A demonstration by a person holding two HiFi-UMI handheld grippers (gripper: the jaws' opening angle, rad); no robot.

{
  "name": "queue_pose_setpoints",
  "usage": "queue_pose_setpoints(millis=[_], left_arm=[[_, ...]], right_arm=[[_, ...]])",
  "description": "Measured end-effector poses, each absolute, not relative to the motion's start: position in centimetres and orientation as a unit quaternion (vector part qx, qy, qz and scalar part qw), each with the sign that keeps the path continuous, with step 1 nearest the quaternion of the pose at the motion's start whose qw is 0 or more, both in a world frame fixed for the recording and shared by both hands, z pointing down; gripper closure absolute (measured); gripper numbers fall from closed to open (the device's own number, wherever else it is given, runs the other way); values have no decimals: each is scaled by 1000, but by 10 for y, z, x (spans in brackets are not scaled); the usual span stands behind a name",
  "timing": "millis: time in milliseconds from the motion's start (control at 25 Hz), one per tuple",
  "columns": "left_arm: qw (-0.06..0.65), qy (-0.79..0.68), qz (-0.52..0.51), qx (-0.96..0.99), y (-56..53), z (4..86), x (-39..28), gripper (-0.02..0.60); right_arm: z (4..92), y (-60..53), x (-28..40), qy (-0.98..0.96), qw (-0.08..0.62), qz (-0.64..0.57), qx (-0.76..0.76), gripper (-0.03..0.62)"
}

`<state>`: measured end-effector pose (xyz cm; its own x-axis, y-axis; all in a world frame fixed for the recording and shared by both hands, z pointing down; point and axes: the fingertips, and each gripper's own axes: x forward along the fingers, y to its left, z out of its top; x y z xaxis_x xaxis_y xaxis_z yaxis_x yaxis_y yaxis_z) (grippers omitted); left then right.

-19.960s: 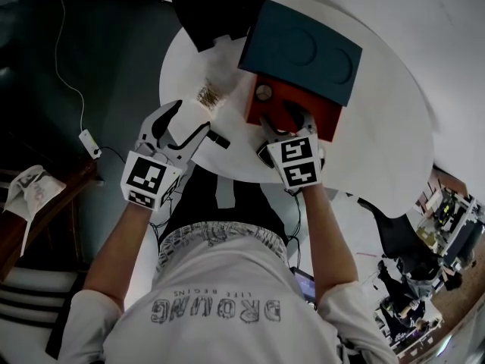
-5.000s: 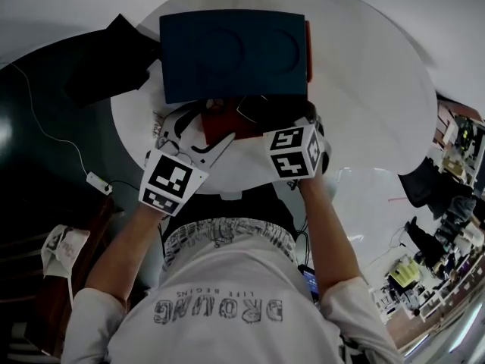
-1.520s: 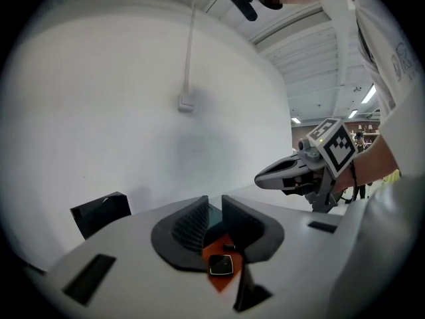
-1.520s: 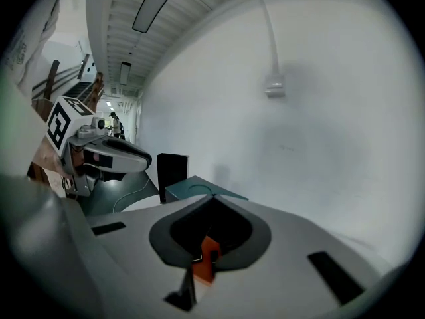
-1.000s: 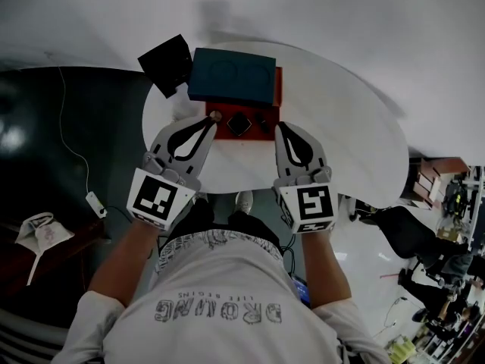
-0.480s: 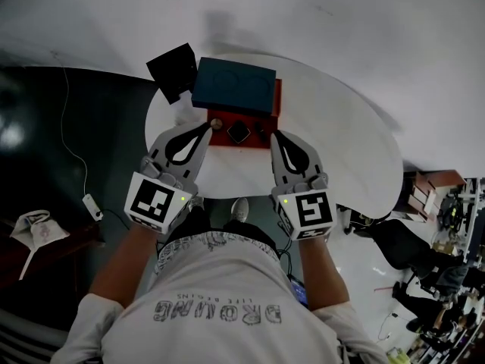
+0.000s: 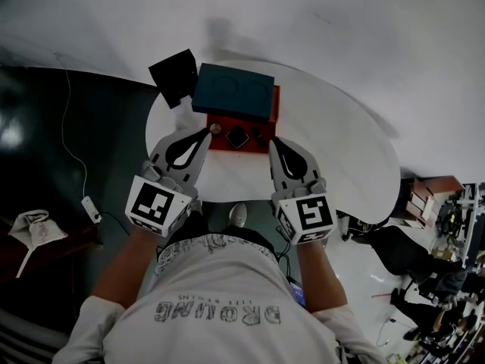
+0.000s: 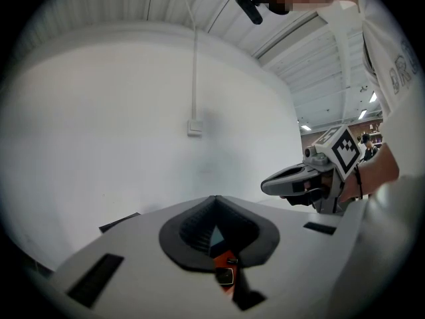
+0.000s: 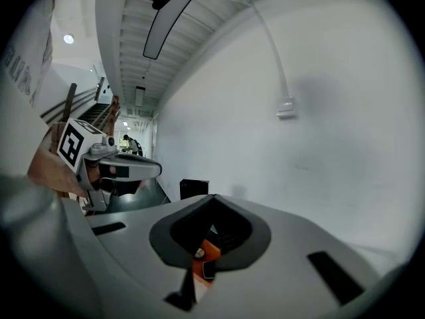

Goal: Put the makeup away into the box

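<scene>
Head view showed both tools over the white table [image 7: 341,150], just below the frame's centre. The left gripper [image 7: 200,136] and right gripper [image 7: 276,144] each had their jaws pressed together with nothing between them. The makeup, a black compact [image 7: 237,136] and a round pot [image 7: 216,127], lay in the red box [image 7: 221,145] at centre, below its teal lid [image 7: 233,91]. Closing the lid seemed the step in hand. It would go best with both tips pushing evenly, clear of the compact.

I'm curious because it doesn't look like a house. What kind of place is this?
Probably an office or lab, not a home. There's a round white table against a plain white wall, a long hallway with ceiling lights, and a cluttered work area in the background.
</scene>
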<state>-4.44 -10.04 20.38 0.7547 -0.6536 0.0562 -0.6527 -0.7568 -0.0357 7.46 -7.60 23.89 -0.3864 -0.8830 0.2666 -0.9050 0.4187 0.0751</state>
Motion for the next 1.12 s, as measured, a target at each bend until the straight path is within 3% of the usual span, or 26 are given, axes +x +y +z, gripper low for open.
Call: queue_pose_setpoints(millis=[1120], left_arm=[[-14, 355, -40, -934, -100, 209, -41, 561]], right_arm=[[242, -78, 80, -837, 112, 61, 532, 589]])
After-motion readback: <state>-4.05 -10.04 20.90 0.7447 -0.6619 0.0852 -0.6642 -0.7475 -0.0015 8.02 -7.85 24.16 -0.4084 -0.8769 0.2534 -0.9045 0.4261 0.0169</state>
